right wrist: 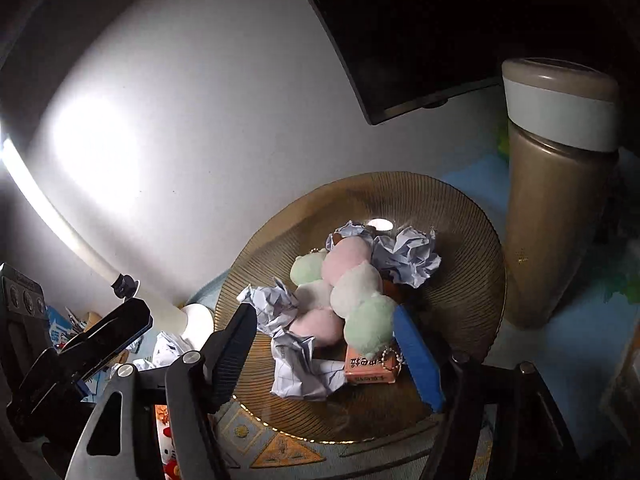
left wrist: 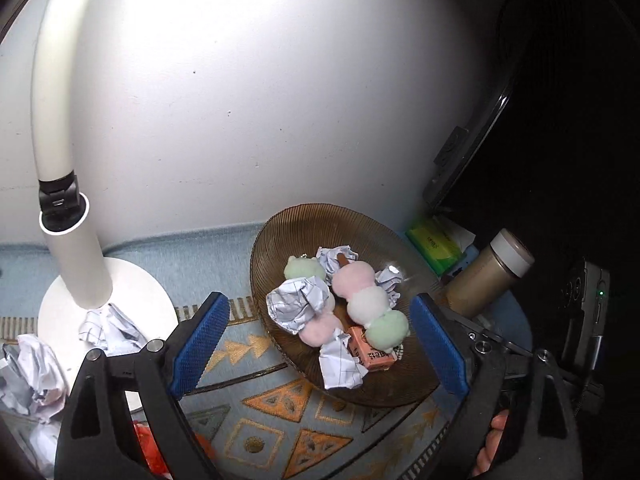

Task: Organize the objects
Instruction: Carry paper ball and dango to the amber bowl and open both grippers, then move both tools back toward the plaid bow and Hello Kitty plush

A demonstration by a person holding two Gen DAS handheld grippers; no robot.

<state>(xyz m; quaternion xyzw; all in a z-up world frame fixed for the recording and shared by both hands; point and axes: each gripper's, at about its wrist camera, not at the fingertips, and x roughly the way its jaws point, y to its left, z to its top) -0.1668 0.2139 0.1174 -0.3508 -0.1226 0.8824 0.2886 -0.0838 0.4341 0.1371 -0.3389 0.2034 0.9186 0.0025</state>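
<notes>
Ahead of my left claw, just beyond its fingertips, the plate sits on the counter. In it lie two plush skewers, side by side, several paper balls around and over them, and a small box at the near edge. My right claw reaches over the plate's near rim, the box and one paper ball between its fingers. Right of the plate stands a flask, a tissue pack behind it. Left of my left claw stands the lamp base, more paper balls on and beside it.
</notes>
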